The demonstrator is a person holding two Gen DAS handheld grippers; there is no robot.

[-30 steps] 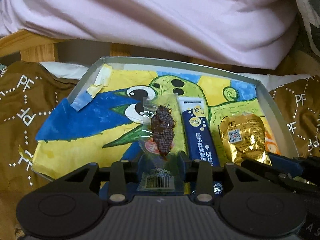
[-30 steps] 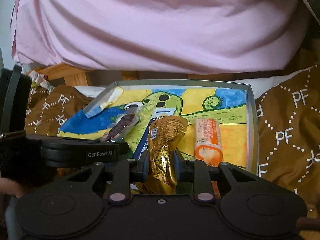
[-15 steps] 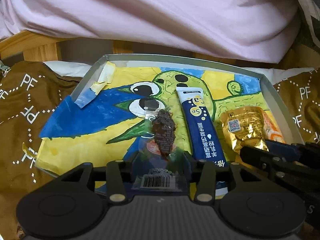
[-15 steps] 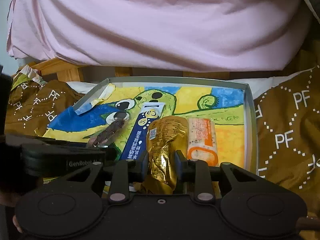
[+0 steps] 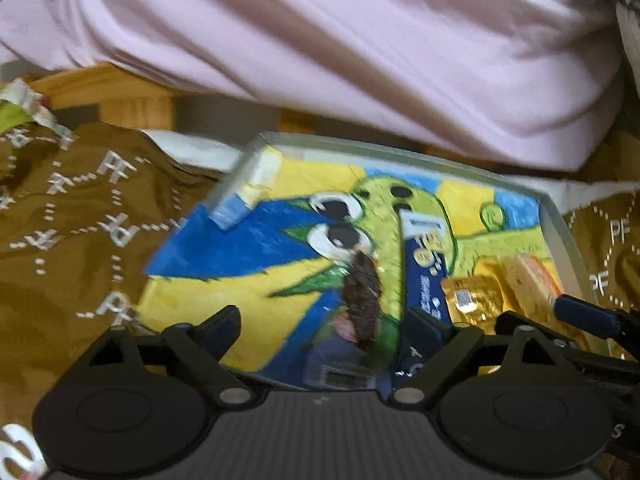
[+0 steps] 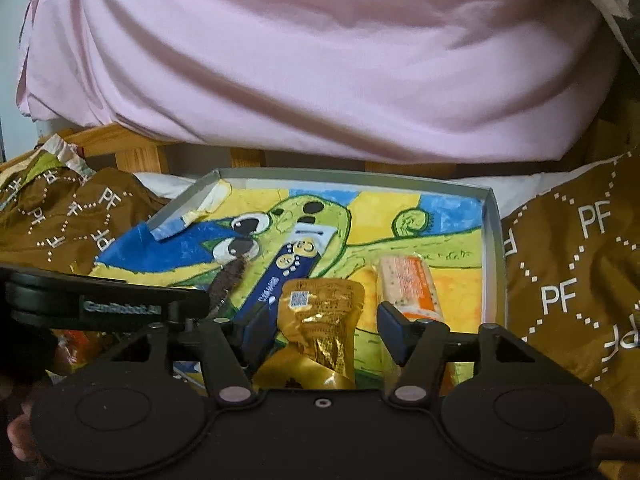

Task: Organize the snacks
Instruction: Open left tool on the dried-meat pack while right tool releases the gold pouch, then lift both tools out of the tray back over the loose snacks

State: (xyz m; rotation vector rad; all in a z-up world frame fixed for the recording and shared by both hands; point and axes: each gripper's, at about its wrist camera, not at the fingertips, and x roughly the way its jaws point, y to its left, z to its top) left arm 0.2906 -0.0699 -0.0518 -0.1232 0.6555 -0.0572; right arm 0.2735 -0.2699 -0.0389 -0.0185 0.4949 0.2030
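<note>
Both of your tongs have just been opening: the left gripper (image 5: 324, 330) now stands wide around the dark snack in clear wrap (image 5: 362, 296), no longer pinching it, and the right gripper (image 6: 324, 324) has its jaws parted either side of the gold pouch (image 6: 324, 320), which rests free. So both snacks are delivered, near the front edge of the tray (image 6: 494, 240). Four snacks lie in one row: dark snack, blue tube (image 6: 288, 272), gold pouch, and orange pack (image 6: 408, 284) nearest the right wall. Beyond hangs pink bedding (image 6: 320, 60).
</note>
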